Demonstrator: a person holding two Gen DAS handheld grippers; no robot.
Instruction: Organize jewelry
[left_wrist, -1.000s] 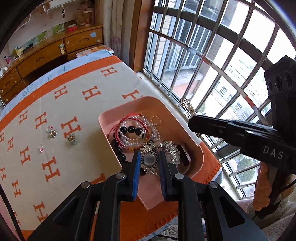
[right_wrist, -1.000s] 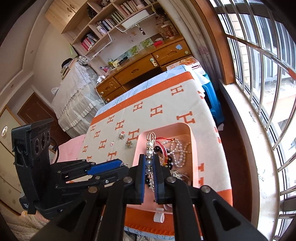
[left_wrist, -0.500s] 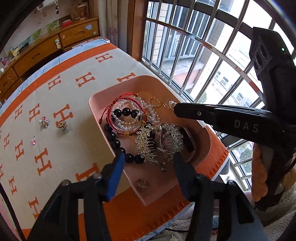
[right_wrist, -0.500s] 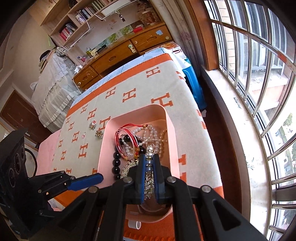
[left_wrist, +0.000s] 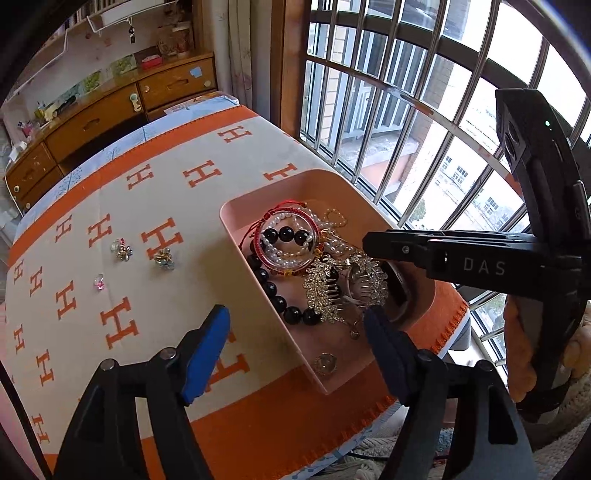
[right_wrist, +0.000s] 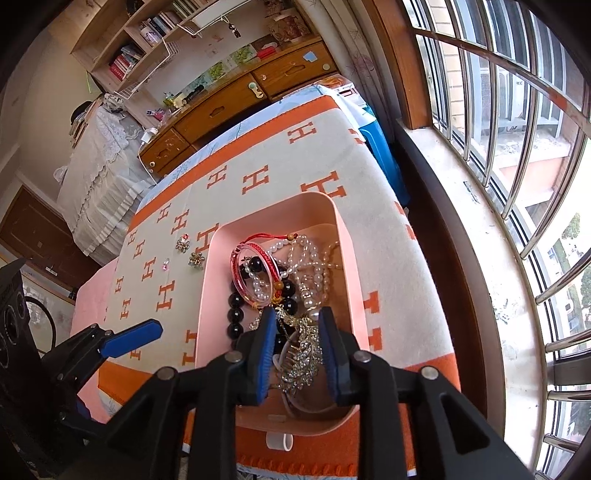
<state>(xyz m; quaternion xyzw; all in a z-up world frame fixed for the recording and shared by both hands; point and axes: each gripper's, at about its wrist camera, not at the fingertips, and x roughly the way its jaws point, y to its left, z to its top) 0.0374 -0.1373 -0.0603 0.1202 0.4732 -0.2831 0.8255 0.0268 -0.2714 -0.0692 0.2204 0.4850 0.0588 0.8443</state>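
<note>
A pink tray on the orange-and-cream cloth holds a red bangle, black beads, pearl strands, rhinestone hair combs and a small round piece. My left gripper is open above the tray's near left corner, holding nothing. My right gripper is open just above the combs at the tray's near end, holding nothing; it shows from the side in the left wrist view. Three small brooches lie on the cloth left of the tray.
A barred window runs close along the table's right side. A wooden dresser stands beyond the far end. A small white ring lies on the cloth by the tray's near rim.
My left gripper opened, let its round piece go into the tray and pulled back. My right gripper came down over the tray, opened and released the pearl strand.
</note>
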